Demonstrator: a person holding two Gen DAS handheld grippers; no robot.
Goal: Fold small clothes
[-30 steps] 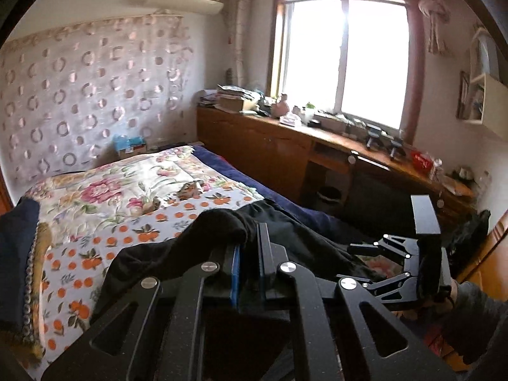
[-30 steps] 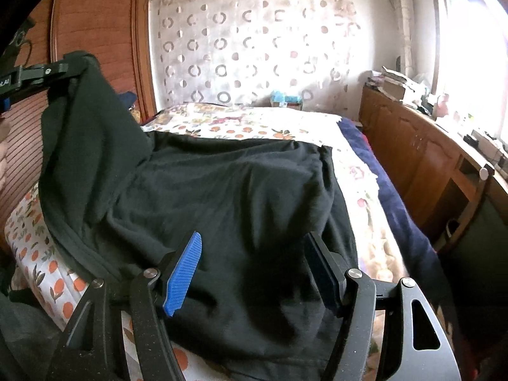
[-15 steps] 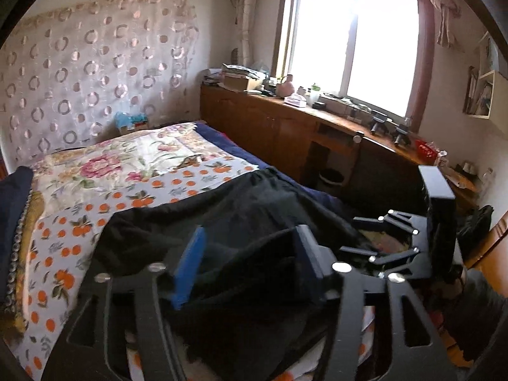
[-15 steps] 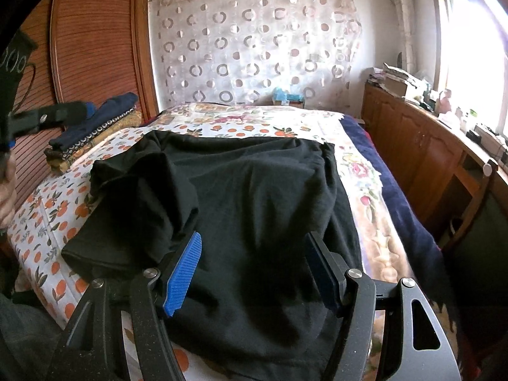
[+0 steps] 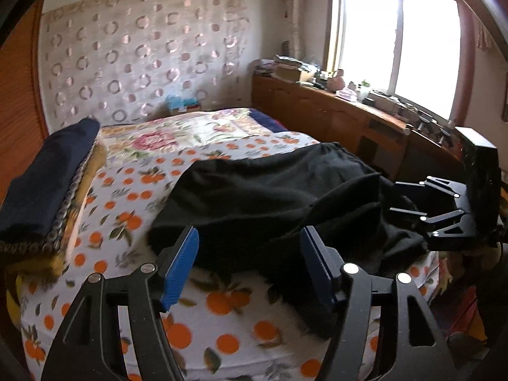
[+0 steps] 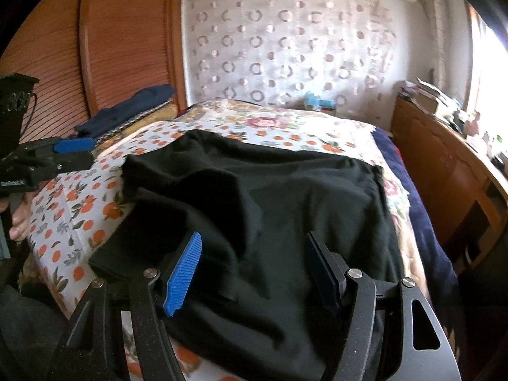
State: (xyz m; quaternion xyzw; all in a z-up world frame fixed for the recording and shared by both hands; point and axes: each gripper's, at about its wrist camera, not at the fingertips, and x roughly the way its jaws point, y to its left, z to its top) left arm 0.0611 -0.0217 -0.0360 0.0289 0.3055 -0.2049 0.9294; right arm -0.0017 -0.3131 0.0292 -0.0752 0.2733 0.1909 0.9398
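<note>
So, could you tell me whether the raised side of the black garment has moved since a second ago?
Yes. The black garment has dropped from beside the wooden wardrobe and now lies folded on the bed; the left claw has just opened, empty.

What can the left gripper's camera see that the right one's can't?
Only the left view shows the window and the full length of the cluttered sideboard. Only the right view shows the slatted wooden door and a hand at the left edge. Both show the black garment on the bed, the folded navy pile and the circle-patterned curtain.
</note>
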